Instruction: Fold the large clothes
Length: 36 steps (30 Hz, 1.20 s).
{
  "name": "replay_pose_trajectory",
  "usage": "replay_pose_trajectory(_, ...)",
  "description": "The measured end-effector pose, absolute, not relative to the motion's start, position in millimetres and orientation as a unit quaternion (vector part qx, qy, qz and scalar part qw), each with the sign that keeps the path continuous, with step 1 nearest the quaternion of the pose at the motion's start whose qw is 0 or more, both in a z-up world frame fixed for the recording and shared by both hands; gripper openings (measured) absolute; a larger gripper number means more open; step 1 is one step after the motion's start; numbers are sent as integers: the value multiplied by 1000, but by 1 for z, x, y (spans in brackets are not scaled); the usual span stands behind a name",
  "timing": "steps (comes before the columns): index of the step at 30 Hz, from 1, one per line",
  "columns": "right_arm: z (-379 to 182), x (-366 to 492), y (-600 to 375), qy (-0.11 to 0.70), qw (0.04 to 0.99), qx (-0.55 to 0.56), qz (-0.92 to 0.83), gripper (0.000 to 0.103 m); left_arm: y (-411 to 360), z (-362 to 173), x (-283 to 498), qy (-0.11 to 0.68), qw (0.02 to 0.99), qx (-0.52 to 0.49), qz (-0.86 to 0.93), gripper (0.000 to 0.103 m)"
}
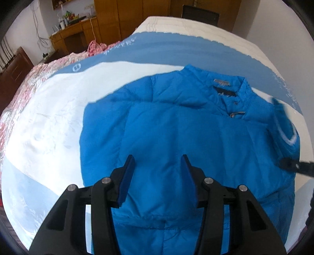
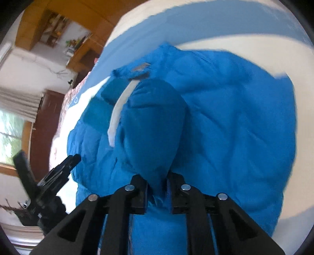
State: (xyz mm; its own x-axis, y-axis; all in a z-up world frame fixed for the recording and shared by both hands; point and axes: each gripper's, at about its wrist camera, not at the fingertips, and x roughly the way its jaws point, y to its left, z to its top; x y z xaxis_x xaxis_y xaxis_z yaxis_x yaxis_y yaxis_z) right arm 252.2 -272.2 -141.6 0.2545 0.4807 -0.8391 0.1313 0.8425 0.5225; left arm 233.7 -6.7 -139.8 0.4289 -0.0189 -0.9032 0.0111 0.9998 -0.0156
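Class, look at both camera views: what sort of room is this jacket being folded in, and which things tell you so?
Most likely a bedroom: the blue puffer jacket lies on a bed with a blue-and-white cover, beside wooden wardrobes and a cluttered wooden desk.

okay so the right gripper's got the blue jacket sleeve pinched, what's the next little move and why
Probably carry the sleeve inward across the jacket and lay it flat on the chest. The right gripper is shut on a lifted bunch of sleeve fabric, while the jacket body lies spread on the bed with its collar at the far end. The left gripper hangs open above the jacket, holding nothing.
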Motion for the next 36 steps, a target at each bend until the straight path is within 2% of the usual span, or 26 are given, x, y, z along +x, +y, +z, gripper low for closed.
replay_pose_trajectory(1,-144,246,-281,602,749,256,106,32,-8,-143,236,537,843,-2,-7,48)
replay_pose_trajectory(6,-134,225,-305,588,775,223,65,35,-3,-148,236,542,840,-11,-7,48)
replay_pose_trajectory(8,-127,224,-309,576,785,217,66,51,-1,-144,234,538,842,-18,-11,48)
replay_pose_trajectory(9,-124,226,-313,571,789,217,61,54,0,-141,233,537,843,-19,-13,48)
replay_pose_trajectory(16,-146,249,-354,586,767,259,25,56,4,-142,232,538,843,-21,-12,50)
replay_pose_trajectory(18,-152,255,-356,583,764,275,36,47,4,-147,233,542,840,-20,-9,50)
replay_pose_trajectory(21,-148,261,-349,573,774,265,49,19,3,-148,234,541,841,-16,-4,50)
replay_pose_trajectory(22,-145,263,-347,570,777,262,53,14,2,-146,233,540,841,-19,-8,50)
replay_pose_trajectory(27,-125,253,-360,546,800,250,29,12,0,-137,234,532,846,-18,-17,50)
replay_pose_trajectory(33,-152,246,-363,586,778,227,9,12,1,-164,247,563,826,-6,-15,51)
replay_pose_trajectory(36,-143,241,-363,580,784,219,9,15,4,-162,248,565,825,-17,-15,51)
